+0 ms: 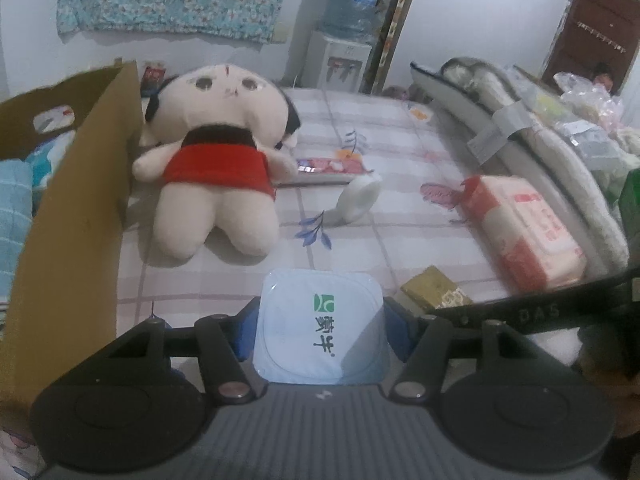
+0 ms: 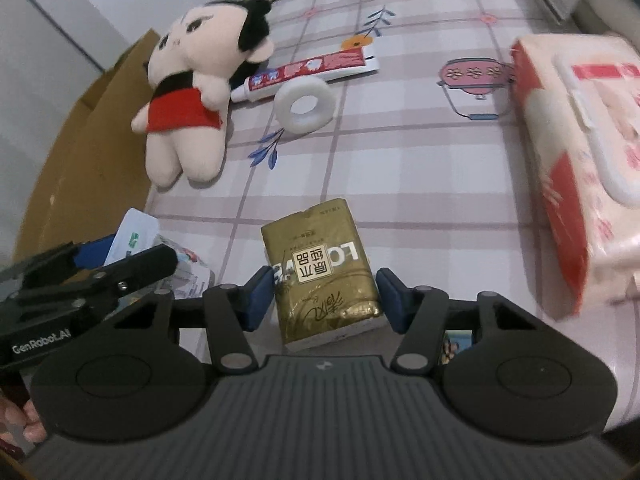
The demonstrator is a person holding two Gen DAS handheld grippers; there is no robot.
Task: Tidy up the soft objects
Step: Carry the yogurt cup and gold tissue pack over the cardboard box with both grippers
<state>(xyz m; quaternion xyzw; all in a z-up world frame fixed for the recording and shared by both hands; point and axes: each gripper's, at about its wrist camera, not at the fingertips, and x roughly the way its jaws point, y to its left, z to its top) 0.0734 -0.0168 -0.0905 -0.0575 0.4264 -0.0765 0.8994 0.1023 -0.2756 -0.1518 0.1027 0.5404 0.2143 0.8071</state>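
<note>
meanwhile left claw [image 1: 322,330] clamping a white sealed cup [image 1: 320,330], right claw [image 2: 324,298] part-open astride gold tissue pack [image 2: 320,272], pads apart

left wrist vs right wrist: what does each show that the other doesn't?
Left wrist only: water dispenser, brown door, towels inside the cardboard box, and the left tool clamped on a white pack.

Right wrist only: right tool straddling the gold tissue pack, right pad apart from it.

Both: plush doll, toothpaste tube, white roll, pink wipes pack.
</note>
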